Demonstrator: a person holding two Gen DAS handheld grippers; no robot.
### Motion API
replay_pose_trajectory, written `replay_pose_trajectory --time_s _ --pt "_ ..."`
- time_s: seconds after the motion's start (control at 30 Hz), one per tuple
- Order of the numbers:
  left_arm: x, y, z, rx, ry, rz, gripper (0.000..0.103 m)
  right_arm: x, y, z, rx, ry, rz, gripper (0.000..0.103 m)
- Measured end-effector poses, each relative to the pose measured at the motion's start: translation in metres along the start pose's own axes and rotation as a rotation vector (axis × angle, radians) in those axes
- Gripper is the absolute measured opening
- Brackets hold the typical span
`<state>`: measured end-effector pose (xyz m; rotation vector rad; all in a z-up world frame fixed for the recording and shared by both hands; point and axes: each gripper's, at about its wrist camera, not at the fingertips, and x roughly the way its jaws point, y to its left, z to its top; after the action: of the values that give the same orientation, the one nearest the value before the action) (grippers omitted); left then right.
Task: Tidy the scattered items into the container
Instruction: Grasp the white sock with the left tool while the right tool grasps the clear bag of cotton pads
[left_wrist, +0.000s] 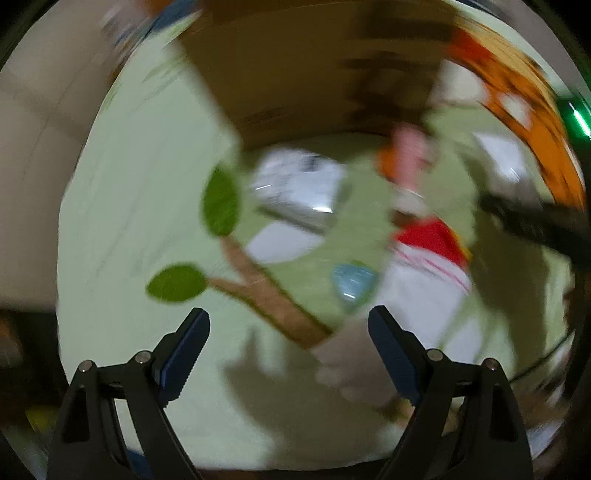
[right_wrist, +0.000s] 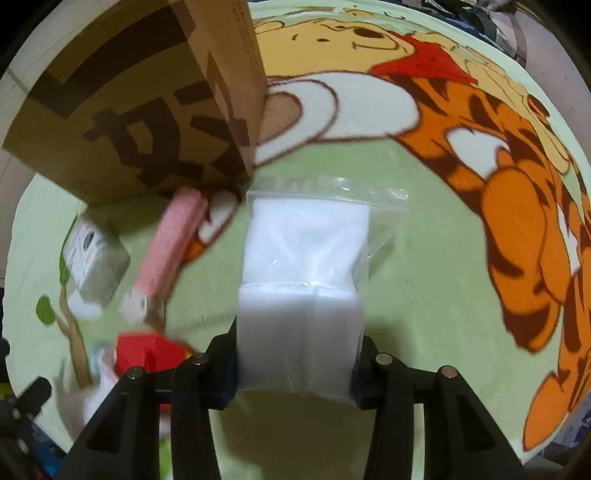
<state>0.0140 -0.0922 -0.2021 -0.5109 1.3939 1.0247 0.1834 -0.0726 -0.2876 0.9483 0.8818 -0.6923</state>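
My right gripper (right_wrist: 295, 373) is shut on a clear zip bag of white cloth (right_wrist: 306, 266) and holds it above the green blanket. The cardboard box (right_wrist: 140, 99) stands just beyond, to the upper left. A pink roll (right_wrist: 173, 243), a white wrapped pack (right_wrist: 94, 254) and a red and white packet (right_wrist: 147, 354) lie left of the bag. My left gripper (left_wrist: 288, 354) is open and empty over the blanket; its view is blurred. There I see the box (left_wrist: 295, 66), the white pack (left_wrist: 299, 188), the pink roll (left_wrist: 410, 162), the red and white packet (left_wrist: 428, 258) and a small blue item (left_wrist: 352, 282).
The cartoon blanket (right_wrist: 443, 258) covers the whole surface, with a tiger and bear print on the right. The right gripper's arm (left_wrist: 535, 221) shows dark at the right of the left wrist view. Tiled floor (left_wrist: 33, 147) lies past the blanket's left edge.
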Motion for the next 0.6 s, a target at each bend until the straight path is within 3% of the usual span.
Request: replay_pose_trajectory --time_s 0.13,0.27,0.4,0.5,0.53,0.57,0.6 --pt "-0.001 -0.05 -0.02 0.242 -0.056 0.001 0.089 -0.001 -0.006 -0.021 -0.009 0.03 -0.012 0.046" --pt "0.013 -0.091 -0.023 0.379 -0.062 0.019 0.089 0.004 -0.007 -0.032 -0.023 0.061 -0.01 0.046" --pt "0.04 -0.102 -0.021 0.391 0.008 0.02 0.089 0.006 -0.004 -0.034 -0.042 0.072 -0.012 0.047" --pt "0.051 -0.1 -0.021 0.373 0.01 0.004 0.088 0.01 -0.002 -0.035 -0.061 0.088 -0.014 0.048" --pt "0.051 -0.098 -0.022 0.363 -0.003 -0.024 0.074 0.01 -0.001 -0.036 -0.066 0.091 -0.014 0.048" --pt "0.051 -0.096 -0.022 0.358 -0.006 -0.044 0.047 0.011 -0.001 -0.037 -0.07 0.094 -0.014 0.048" --pt "0.051 -0.095 -0.023 0.353 -0.002 -0.058 0.038 0.011 0.0 -0.038 -0.073 0.095 -0.013 0.048"
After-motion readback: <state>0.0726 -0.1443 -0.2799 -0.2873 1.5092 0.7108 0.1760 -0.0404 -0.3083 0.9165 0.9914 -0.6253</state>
